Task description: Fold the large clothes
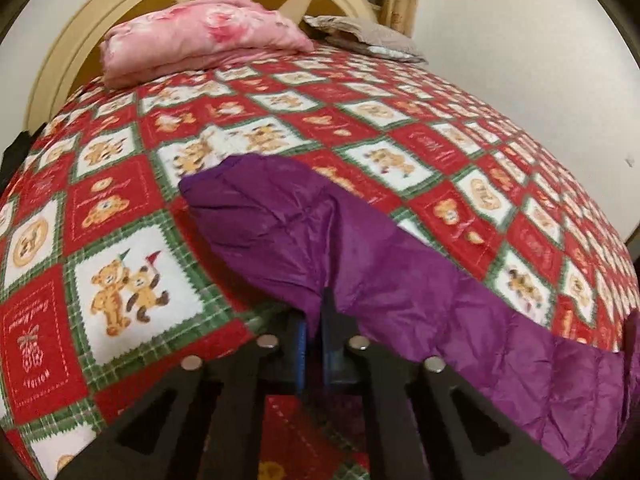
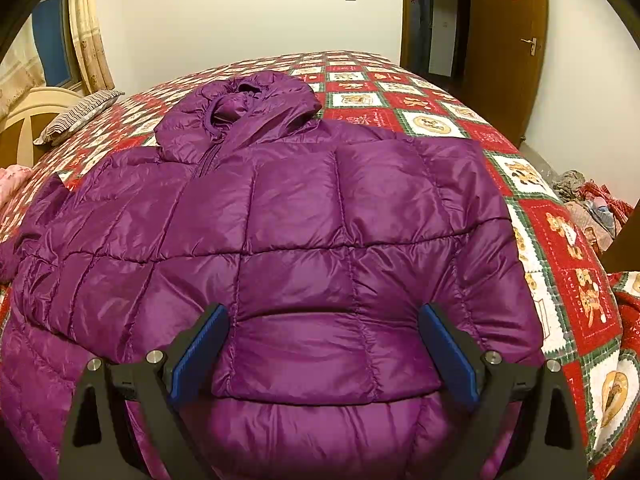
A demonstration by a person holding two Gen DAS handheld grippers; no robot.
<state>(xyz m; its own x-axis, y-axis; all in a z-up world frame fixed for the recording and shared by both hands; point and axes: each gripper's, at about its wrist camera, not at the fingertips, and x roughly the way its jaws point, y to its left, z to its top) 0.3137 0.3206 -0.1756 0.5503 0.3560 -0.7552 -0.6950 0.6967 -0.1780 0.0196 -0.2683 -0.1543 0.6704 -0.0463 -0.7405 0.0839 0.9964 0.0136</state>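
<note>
Jacket (image 2: 304,216) sleeve (image 1: 304,232) is pinched in the left gripper (image 1: 316,320) at lower centre; right gripper (image 2: 324,344) hovers spread wide over the hem. One side looks folded across the body; this sleeve and the final halving seem left, on the bed (image 2: 560,216)

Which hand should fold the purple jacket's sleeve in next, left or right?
Probably left. The left tongs are already shut on the sleeve, while the right tongs hang open over the jacket body.
</note>
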